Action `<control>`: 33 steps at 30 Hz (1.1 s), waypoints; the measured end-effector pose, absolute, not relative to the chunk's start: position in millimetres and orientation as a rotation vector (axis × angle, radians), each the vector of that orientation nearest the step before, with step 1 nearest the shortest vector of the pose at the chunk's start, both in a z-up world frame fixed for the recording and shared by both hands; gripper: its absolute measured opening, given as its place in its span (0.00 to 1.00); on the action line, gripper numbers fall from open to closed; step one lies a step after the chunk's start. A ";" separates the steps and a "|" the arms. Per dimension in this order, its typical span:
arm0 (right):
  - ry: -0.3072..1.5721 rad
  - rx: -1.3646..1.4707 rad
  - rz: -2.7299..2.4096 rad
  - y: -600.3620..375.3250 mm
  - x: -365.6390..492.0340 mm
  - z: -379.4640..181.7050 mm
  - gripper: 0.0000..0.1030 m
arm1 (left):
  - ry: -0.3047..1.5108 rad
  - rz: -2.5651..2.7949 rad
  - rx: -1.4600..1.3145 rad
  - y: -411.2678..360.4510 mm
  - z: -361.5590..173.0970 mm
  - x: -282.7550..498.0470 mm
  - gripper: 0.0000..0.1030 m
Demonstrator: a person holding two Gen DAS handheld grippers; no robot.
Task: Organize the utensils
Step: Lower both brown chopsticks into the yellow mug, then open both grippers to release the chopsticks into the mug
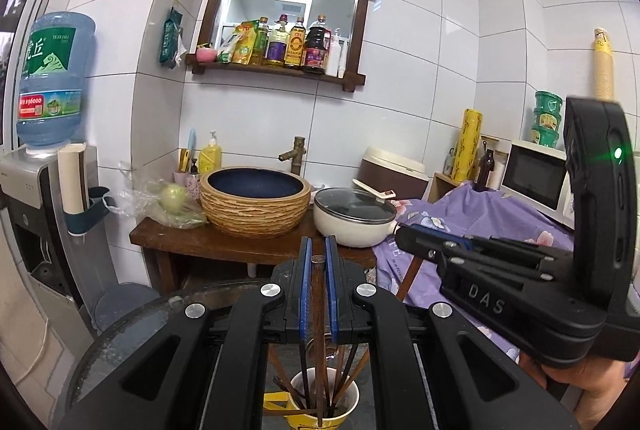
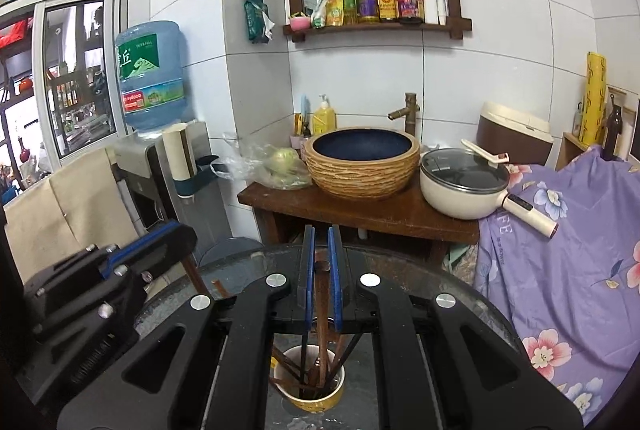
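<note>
In the left wrist view my left gripper (image 1: 319, 242) is shut on a dark brown chopstick (image 1: 319, 310) with a metal-capped end. The chopstick runs down toward a yellow paper cup (image 1: 304, 423) that holds several more chopsticks. My right gripper (image 1: 404, 233) comes in from the right, shut on another brown stick (image 1: 412, 280). In the right wrist view that right gripper (image 2: 321, 230) pinches a brown wooden utensil (image 2: 322, 294) above the same cup (image 2: 320, 405). The left gripper (image 2: 176, 230) is at the left with its chopstick (image 2: 196, 276).
The cup stands on a round glass table (image 2: 460, 290). Beyond it a wooden counter (image 2: 360, 214) carries a woven basin (image 2: 362, 170) and a white lidded pot (image 2: 464, 186). A water dispenser (image 1: 44, 198) is at the left, and a purple floral cloth (image 2: 568, 230) at the right.
</note>
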State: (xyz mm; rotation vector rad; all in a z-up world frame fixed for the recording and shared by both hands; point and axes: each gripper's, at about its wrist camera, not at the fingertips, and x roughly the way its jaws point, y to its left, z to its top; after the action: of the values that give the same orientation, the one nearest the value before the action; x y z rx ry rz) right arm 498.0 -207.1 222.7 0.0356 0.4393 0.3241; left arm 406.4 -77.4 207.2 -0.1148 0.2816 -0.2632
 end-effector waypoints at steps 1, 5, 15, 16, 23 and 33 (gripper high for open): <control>0.439 0.040 0.323 -208.6 499.3 222.7 0.07 | 0.286 -0.271 -0.124 -76.5 209.2 407.2 0.06; 0.436 0.047 0.318 -212.2 505.4 226.0 0.07 | 0.247 -0.282 -0.116 -77.9 228.2 402.2 0.07; 0.476 0.032 0.320 -207.4 512.7 207.0 0.07 | 0.266 -0.247 -0.086 -90.9 206.9 418.4 0.07; 0.480 0.020 0.317 -205.6 512.2 203.1 0.07 | 0.273 -0.244 -0.084 -90.1 202.9 420.6 0.07; 0.494 0.029 0.323 -206.9 512.3 187.4 0.07 | 0.321 -0.235 -0.074 -89.3 179.2 427.4 0.07; 0.458 0.034 0.299 -216.7 501.9 183.2 0.31 | 0.314 -0.226 -0.123 -66.9 174.7 413.5 0.43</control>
State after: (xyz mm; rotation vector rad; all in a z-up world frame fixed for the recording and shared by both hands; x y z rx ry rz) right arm 501.9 -216.7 183.2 0.0340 0.4583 0.2987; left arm 413.5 -66.9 174.7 -0.1227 0.3144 -0.2265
